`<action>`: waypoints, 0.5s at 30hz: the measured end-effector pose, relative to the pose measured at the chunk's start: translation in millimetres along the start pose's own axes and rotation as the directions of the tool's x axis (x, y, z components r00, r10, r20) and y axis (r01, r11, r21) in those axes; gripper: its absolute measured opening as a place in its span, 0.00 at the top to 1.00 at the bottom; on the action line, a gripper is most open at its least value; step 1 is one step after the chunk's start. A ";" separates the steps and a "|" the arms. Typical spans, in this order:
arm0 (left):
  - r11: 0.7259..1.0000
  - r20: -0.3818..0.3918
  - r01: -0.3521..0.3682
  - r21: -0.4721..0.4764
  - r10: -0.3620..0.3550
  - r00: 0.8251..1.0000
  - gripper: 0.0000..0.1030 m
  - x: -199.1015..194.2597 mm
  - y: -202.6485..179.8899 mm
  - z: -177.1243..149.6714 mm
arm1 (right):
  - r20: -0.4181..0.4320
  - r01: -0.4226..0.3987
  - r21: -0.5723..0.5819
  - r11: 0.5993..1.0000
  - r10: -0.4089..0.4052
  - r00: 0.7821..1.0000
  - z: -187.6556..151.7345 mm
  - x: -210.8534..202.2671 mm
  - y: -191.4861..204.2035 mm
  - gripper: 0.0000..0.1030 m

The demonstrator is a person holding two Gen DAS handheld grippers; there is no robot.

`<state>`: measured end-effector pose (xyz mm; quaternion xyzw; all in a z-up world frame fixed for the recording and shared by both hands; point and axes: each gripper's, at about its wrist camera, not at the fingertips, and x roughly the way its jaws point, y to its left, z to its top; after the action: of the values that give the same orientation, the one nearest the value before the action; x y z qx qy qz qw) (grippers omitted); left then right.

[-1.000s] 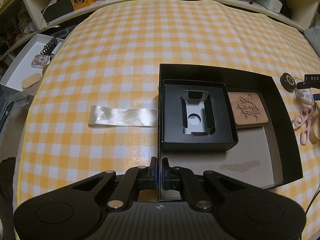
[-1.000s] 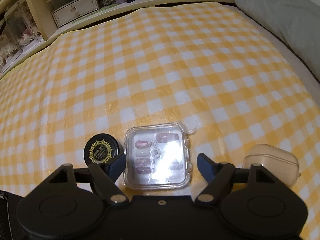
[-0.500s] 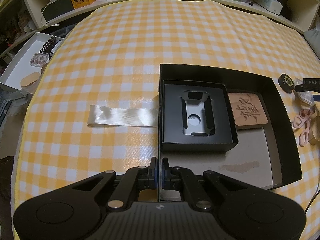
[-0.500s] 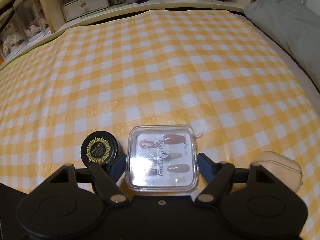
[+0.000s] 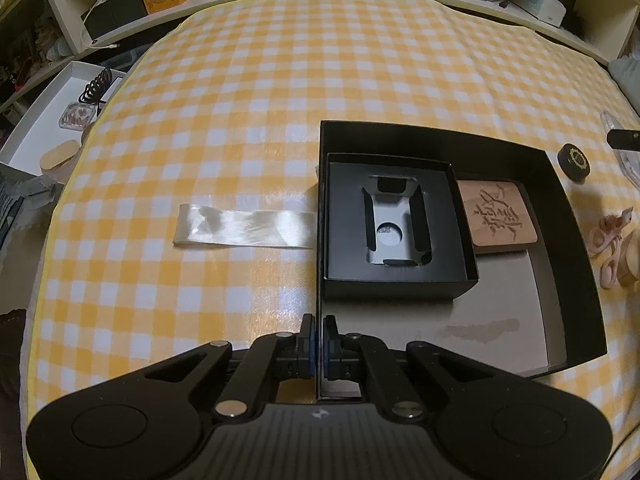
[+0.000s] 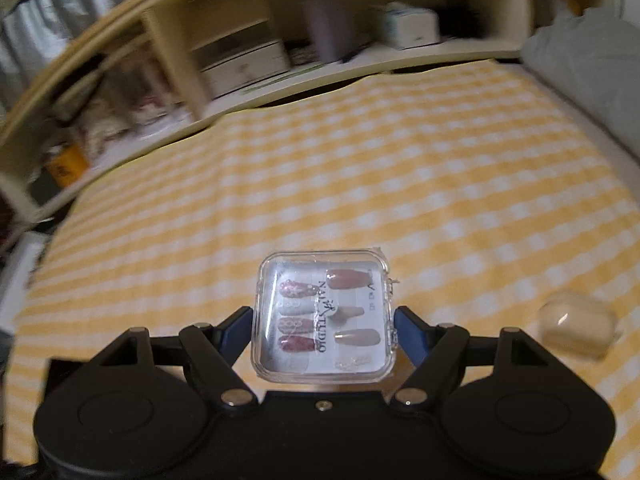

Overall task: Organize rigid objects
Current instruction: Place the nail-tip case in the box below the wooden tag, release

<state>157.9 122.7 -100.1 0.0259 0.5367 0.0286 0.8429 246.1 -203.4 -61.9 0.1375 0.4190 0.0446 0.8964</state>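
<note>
Clear nail case (image 6: 324, 322) lies flat, clenched in right tool (image 6: 324, 326); left tool (image 5: 319, 340) pinches black box wall (image 5: 319, 240)

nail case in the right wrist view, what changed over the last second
The right gripper closed its fingers onto the clear nail case and lifted it off the checkered cloth, tilting up toward the shelves; the black jar has dropped from that view. The left gripper stayed shut on the black box wall, contents unmoved.
</note>
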 end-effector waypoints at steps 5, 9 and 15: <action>1.000 -0.001 -0.002 0.000 0.002 1.000 0.97 0.9 0.3 -0.2 | -0.027 -0.086 -0.038 0.996 0.085 0.996 -19.9 -17.6 35.3 0.25; 1.000 -0.004 -0.005 0.001 0.005 1.000 0.97 2.8 0.4 -0.9 | -0.067 -0.139 -0.033 0.990 0.136 0.988 -36.1 -27.1 53.6 0.25; 1.000 -0.010 -0.006 -0.002 0.006 1.000 0.97 4.3 1.1 -1.1 | -0.122 -0.178 -0.038 0.983 0.172 0.978 -59.3 -36.2 81.9 0.25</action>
<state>158.7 124.1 -104.4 0.0266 0.5409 0.0319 0.8401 180.4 -119.6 -48.1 0.1490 0.4565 0.1416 0.8657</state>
